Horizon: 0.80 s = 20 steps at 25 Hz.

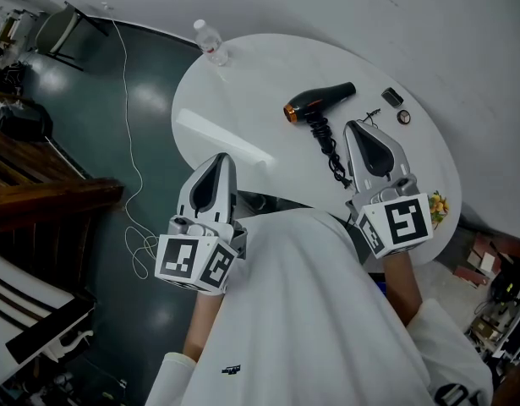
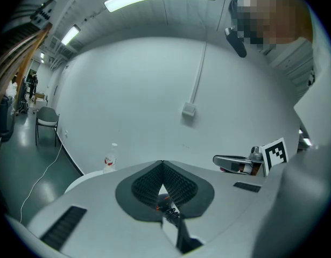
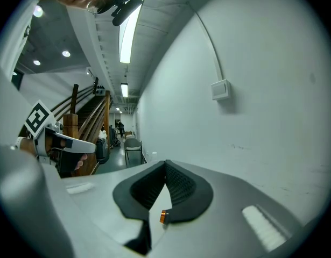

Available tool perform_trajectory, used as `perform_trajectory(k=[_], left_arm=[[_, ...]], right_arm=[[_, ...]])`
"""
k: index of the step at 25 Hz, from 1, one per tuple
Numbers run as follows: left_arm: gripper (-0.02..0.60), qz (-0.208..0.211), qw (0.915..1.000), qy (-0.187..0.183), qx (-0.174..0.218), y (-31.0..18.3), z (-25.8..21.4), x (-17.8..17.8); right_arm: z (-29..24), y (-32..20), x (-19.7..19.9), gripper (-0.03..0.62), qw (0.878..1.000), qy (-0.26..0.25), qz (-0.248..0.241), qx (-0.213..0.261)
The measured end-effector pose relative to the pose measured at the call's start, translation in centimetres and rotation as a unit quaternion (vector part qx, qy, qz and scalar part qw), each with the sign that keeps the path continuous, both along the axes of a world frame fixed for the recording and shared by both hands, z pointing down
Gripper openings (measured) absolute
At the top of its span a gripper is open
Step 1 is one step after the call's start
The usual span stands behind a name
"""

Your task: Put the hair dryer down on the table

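Note:
A black hair dryer [image 1: 319,101] with an orange nozzle lies on its side on the round white table [image 1: 243,100], its coiled black cord [image 1: 331,150] trailing toward me. My right gripper [image 1: 354,126] hovers just on the near side of the dryer, beside the cord, jaws shut and empty. My left gripper [image 1: 221,157] is over the table's near left edge, also shut on nothing. In the left gripper view the pads [image 2: 149,184] meet at the tip, and the dryer [image 2: 164,200] peeks through the gap below. The right gripper view shows only the orange nozzle [image 3: 163,217].
A water bottle [image 1: 210,41] stands at the table's far left rim. Two small dark items [image 1: 392,96] lie right of the dryer, and a colourful object [image 1: 437,203] sits at the right edge. On the dark floor are a white cable [image 1: 133,167], a chair [image 1: 61,28] and wooden stairs [image 1: 31,176].

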State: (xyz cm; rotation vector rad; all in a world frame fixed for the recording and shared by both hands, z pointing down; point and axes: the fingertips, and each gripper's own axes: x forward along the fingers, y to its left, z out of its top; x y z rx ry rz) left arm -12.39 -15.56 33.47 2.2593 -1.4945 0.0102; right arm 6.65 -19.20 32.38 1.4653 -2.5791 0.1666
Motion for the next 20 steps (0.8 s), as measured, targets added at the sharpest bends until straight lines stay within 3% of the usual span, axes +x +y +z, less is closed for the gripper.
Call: perform_trajectory(k=[15, 20], left_arm=[[0.009, 0.006, 1.0, 0.001, 0.002, 0.0, -0.3, 0.2], [0.009, -0.005, 0.9998, 0.002, 0.022, -0.8, -1.3, -0.1]], right_arm=[[-0.5, 0.5, 0.0, 0.012, 1.0, -0.001, -0.007, -0.001], [-1.0, 0.0, -0.3, 0.011, 1.0, -0.011, -0.016, 0.008]])
